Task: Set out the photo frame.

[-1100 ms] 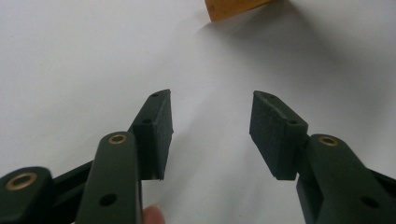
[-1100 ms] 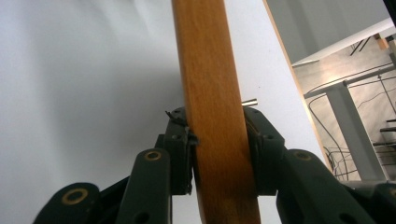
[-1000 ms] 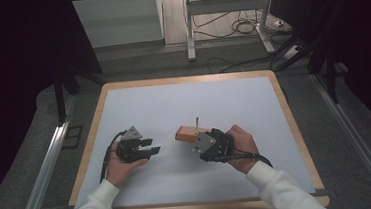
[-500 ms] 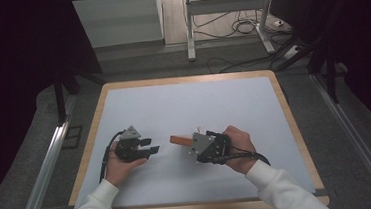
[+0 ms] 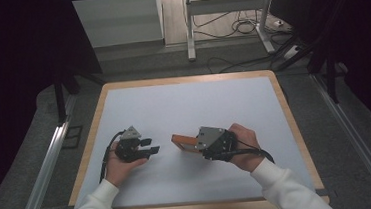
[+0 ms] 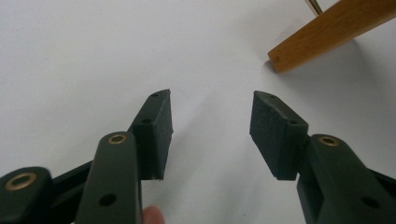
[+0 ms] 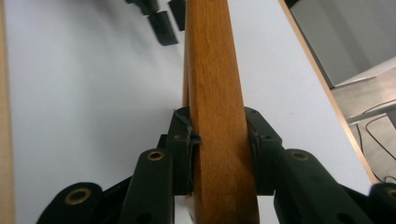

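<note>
An orange-brown wooden piece (image 5: 181, 141) is held just above the white table, right of centre. My right gripper (image 5: 194, 145) is shut on it, and in the right gripper view both pads press the sides of the wooden piece (image 7: 212, 84), which runs straight ahead of the right gripper (image 7: 218, 128). My left gripper (image 5: 150, 150) rests open to the left, a short gap from the piece's end. In the left gripper view the left gripper (image 6: 211, 102) has nothing between its jaws, and the end of the wooden piece (image 6: 327, 32) lies ahead to the right.
The table is a white sheet (image 5: 198, 103) with a pale wooden rim (image 5: 289, 121). The left gripper's black jaws (image 7: 161, 18) lie beyond the held piece in the right gripper view. Metal rails, a stand's legs and floor cables surround the table.
My right gripper has carried the wooden piece a little left and nearer, turning it so its end points at the left gripper. The left gripper has stayed still.
</note>
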Tool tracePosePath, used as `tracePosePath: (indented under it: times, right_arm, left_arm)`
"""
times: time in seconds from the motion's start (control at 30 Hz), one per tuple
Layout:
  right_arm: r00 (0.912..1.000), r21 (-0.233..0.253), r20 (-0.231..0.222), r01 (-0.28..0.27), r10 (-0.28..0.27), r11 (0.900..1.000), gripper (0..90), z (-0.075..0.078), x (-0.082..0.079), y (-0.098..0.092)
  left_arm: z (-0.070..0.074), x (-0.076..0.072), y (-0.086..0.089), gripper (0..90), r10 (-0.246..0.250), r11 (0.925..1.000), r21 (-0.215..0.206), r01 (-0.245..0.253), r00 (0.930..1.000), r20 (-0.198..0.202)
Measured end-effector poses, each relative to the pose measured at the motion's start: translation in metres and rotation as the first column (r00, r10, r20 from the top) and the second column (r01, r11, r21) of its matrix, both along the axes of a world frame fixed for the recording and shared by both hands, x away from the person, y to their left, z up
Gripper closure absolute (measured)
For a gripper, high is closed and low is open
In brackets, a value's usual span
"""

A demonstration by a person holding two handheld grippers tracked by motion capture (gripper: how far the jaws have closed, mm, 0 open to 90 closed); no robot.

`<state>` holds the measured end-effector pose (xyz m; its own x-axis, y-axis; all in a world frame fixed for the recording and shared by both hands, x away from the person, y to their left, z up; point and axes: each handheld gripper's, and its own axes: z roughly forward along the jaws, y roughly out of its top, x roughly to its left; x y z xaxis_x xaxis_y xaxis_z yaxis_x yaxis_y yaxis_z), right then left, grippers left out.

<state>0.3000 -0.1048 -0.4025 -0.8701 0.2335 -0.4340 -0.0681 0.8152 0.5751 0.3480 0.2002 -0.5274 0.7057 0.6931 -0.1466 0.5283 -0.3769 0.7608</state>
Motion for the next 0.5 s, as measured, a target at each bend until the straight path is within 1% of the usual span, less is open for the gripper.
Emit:
tracePosePath:
  times: [0.13, 0.27, 0.33, 0.5]
  right_arm:
    - [0.9994, 0.016, 0.000, 0.034, -0.034, 0.999, 66.0, 0.003, 0.011, 0.000]
    - [0.9971, 0.049, -0.023, 0.074, -0.073, 0.996, 63.6, 0.004, 0.025, -0.005]
    - [0.9958, 0.053, -0.022, 0.090, -0.089, 0.995, 61.2, 0.003, 0.032, -0.006]
    - [0.9917, 0.060, -0.039, 0.125, -0.122, 0.990, 56.9, 0.002, 0.047, -0.007]
  left_arm:
    - [-0.001, 0.001, 0.001, 48.3, 0.001, 1.0000, 0.002, -0.001, 1.0000, -0.004]
    - [-0.001, 0.001, 0.000, 48.1, 0.004, 1.0000, -0.005, -0.004, 1.0000, -0.002]
    - [-0.001, 0.000, 0.000, 48.0, 0.004, 1.0000, -0.005, -0.004, 1.0000, -0.003]
    - [-0.001, 0.000, -0.001, 47.6, 0.003, 1.0000, -0.005, -0.003, 1.0000, -0.003]
